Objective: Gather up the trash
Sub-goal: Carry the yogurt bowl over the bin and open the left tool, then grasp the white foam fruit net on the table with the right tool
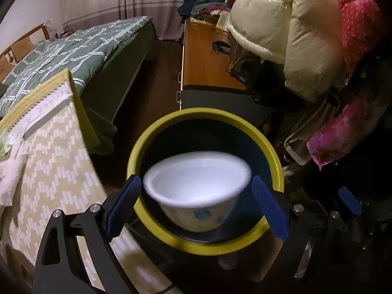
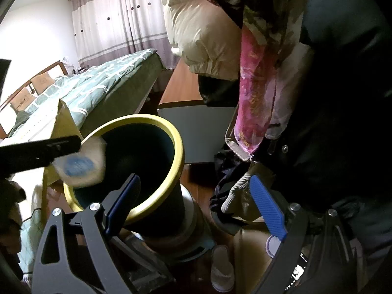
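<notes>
one white paper cup (image 1: 197, 191) with blue dots is the trash here. in the left wrist view it sits in the lower middle of the frame, blurred, over the mouth of one dark waste bin with a yellow rim (image 1: 156, 132). it lies between the two blue pads of the left gripper (image 1: 196, 208), and a small gap shows on each side, so the pads do not press it; the tongs stand wide. in the right wrist view the same cup (image 2: 80, 164) is at the left middle, at the near left edge of the bin rim (image 2: 180, 152), beside the black finger of the left gripper (image 2: 41, 150); if they touch there i cannot tell.

the right gripper (image 2: 196, 203) is in the lower part of its own view, its two blue pads far apart, and nothing is between them; its left pad stands in front of the bin wall.

outward: one bed with a green patterned cover (image 1: 66, 56) in the upper left, one wooden cabinet top (image 1: 203, 56) in the upper middle, one cream padded jacket (image 1: 274, 24) hanging at the upper right, one pink flowered cloth (image 2: 252, 93), and one white slipper (image 2: 221, 267) on the floor at the bottom.
</notes>
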`<action>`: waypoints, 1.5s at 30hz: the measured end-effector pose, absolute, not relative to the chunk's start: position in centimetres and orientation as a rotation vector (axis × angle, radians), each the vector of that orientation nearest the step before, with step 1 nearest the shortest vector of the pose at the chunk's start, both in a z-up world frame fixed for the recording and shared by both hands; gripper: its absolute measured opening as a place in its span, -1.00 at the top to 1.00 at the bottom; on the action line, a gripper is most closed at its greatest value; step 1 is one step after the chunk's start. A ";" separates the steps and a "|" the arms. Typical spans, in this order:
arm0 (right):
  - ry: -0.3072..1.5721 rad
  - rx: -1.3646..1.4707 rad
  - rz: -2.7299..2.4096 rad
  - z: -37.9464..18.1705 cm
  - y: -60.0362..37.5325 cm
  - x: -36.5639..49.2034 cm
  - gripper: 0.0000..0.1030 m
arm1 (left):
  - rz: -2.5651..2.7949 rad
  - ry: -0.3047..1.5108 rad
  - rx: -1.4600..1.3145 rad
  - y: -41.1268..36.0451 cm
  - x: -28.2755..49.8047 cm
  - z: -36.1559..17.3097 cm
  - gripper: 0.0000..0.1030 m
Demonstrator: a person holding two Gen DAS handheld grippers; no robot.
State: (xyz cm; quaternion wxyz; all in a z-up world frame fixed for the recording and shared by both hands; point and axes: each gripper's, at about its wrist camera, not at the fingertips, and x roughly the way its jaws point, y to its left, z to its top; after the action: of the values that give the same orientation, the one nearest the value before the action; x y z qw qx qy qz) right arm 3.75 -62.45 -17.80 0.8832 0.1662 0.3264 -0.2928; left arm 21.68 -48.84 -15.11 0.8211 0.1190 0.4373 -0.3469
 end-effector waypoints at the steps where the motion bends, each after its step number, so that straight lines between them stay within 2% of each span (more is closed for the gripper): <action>1: 0.681 0.346 -0.607 -17.8 -62.3 3.9 -0.67 | -0.734 0.921 0.246 -48.2 21.5 -14.6 -0.77; 10: 0.679 0.309 -0.565 -16.9 -59.7 4.8 -0.67 | -0.730 0.815 0.129 -39.6 19.6 -7.8 -0.88; 18: 0.669 0.249 -0.446 -14.8 -55.0 8.7 -0.67 | -0.457 0.615 0.044 -24.1 19.8 -2.5 -0.90; 28: 0.678 0.162 -0.201 -12.1 -45.0 16.8 -0.67 | -0.123 0.530 -0.062 -6.8 23.5 -3.1 -0.90; 37: 0.697 0.091 -0.056 -11.1 -36.9 23.3 -0.66 | 0.030 0.484 -0.075 0.3 26.6 -6.6 -0.90; 45: 0.777 0.032 0.048 -12.0 -32.9 28.7 -0.12 | 0.030 0.523 -0.147 2.4 28.1 -9.4 -0.90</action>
State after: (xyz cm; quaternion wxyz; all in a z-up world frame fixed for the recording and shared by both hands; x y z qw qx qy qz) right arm 28.66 -32.91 -12.01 0.9251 0.0156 0.3787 0.0235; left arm 28.09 2.42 -9.42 0.9633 -0.0724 0.2582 0.0151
